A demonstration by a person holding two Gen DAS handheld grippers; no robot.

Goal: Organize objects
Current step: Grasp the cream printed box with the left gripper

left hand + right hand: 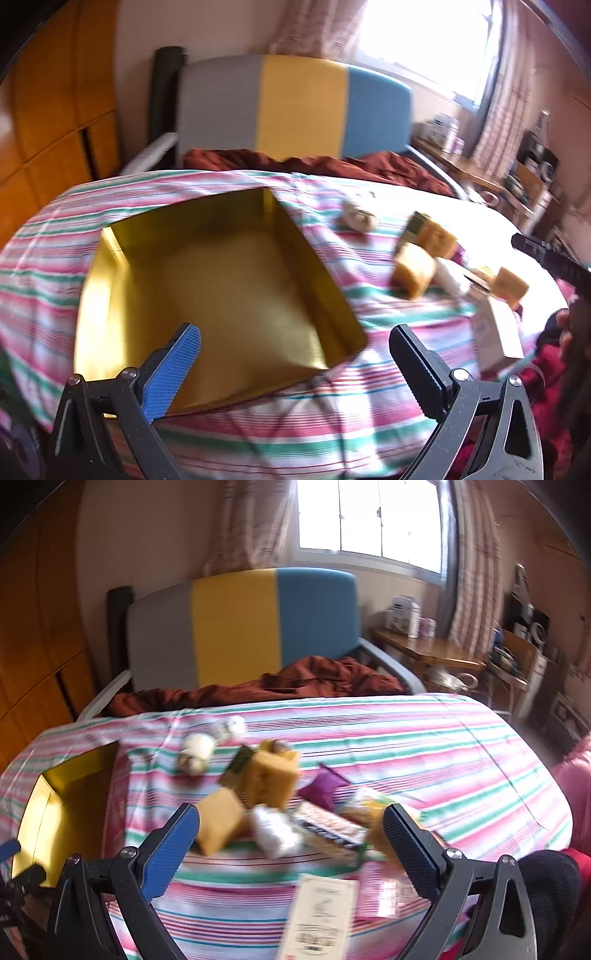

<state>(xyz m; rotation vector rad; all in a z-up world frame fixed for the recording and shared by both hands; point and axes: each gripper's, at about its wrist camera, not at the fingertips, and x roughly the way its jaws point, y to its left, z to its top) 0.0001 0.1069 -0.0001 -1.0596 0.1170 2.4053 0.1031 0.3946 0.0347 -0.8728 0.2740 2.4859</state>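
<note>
The gold box (221, 280) lies at the left of the striped bed (55, 258), open and empty — nothing is sorted yet, so the task looks barely begun. Its long axis runs away towards the headboard (295, 107). The left gripper (295, 354) hovers over its near corner, fingers spread, holding nothing. To the right lies the pile — sponges (273, 779), packets, a card (321, 915) — under the right gripper (291, 834), also spread and empty.

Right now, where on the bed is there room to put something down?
Inside the gold box: it looks empty. The striped sheet is bare from the heap of sponges and packets to the bed's right edge, and up toward the red blanket. The heap itself is crowded, just ahead of the open right gripper.
</note>
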